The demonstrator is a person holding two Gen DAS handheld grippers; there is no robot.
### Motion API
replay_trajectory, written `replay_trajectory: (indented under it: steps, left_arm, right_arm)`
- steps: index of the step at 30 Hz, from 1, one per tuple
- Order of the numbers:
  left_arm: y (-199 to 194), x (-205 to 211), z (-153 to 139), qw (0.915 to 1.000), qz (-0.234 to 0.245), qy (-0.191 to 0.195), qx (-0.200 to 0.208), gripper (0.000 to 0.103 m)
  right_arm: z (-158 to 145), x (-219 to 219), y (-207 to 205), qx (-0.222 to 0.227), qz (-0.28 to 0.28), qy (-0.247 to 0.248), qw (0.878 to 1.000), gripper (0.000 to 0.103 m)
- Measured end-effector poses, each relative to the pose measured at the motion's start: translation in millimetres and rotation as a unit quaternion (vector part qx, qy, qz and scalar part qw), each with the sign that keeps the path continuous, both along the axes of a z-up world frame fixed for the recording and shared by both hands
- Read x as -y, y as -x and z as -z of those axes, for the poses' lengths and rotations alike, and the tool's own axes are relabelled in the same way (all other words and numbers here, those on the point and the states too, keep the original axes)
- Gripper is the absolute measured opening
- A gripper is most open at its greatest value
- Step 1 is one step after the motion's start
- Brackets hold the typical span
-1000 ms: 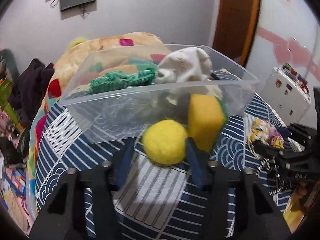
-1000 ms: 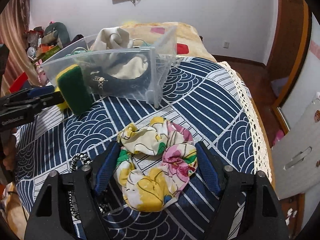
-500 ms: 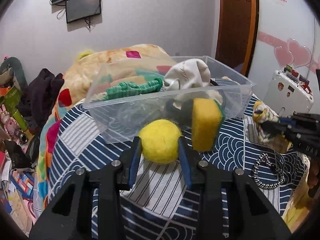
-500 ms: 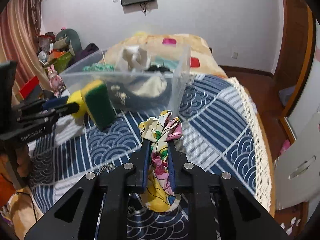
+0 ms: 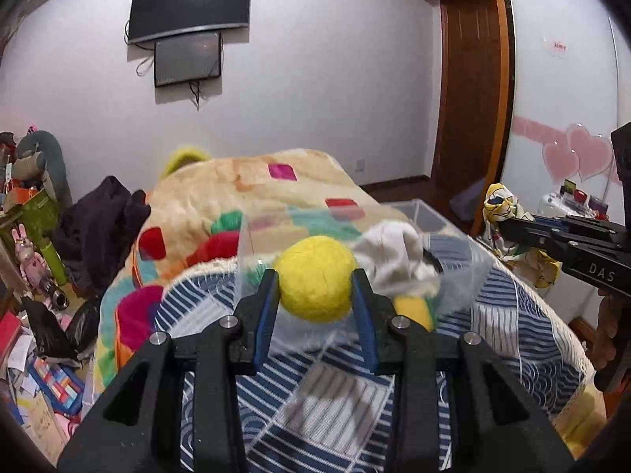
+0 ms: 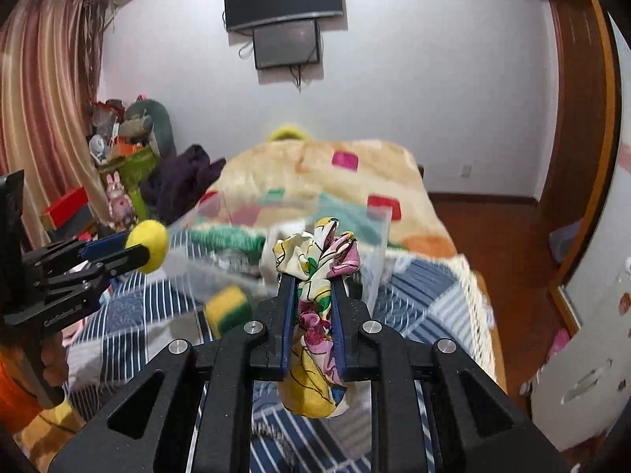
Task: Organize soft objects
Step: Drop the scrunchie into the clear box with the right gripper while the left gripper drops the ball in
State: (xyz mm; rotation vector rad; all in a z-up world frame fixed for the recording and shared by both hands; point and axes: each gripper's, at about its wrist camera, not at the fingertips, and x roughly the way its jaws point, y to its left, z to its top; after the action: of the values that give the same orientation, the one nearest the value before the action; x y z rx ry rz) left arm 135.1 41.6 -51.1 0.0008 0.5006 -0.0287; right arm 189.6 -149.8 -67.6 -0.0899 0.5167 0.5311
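Soft items first: your left gripper (image 5: 315, 289) is clamped on the yellow felt ball (image 5: 314, 279), blue pads pressed to both its sides, ball at frame centre in the left wrist view. Your right gripper (image 6: 311, 287) is pinched nearly closed on the floral scrunchie (image 6: 315, 260); fabric bunches out above the fingertips and hangs below them, centre of the right wrist view.

Both items are up off the bed, w/ the clear plastic bin (image 5: 465, 272) just behind them. Bin sits on the blue patterned bedspread (image 5: 512, 315), mid-frame; its walls are motion-blurred in both views. Inside it you can see a white cloth (image 5: 390, 252) at the right of the ball and a green knit item (image 6: 228, 236), left of centre in the right wrist view. A yellow-green sponge (image 6: 228, 309) lies on the bedspread touching or just beside the bin's near wall; can't tell which thru the blur.

In the left wrist view your right gripper enters from the right edge w/ the scrunchie at its tip. In the right wrist view the left gripper enters from the left edge w/ the ball at its tip, left of the bin.

Behind: patchwork blanket (image 5: 244, 189) mid-frame, wall TV (image 5: 191, 4) top centre.
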Motion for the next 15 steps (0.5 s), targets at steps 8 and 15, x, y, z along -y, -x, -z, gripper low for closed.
replay_trajectory:
  steps: [8,15]
  left_arm:
    - [-26,-5,1,0.9999,-0.012,-0.01,-0.004,0.037]
    - [-56,-9,22,0.9989,-0.008,0.0,-0.047,0.037]
  right_arm:
    - [-10,-16,-21,0.017,0.007,-0.015,1.0,0.015]
    - [0,-30,-45,-0.009,0.013,-0.004,1.0,0.015]
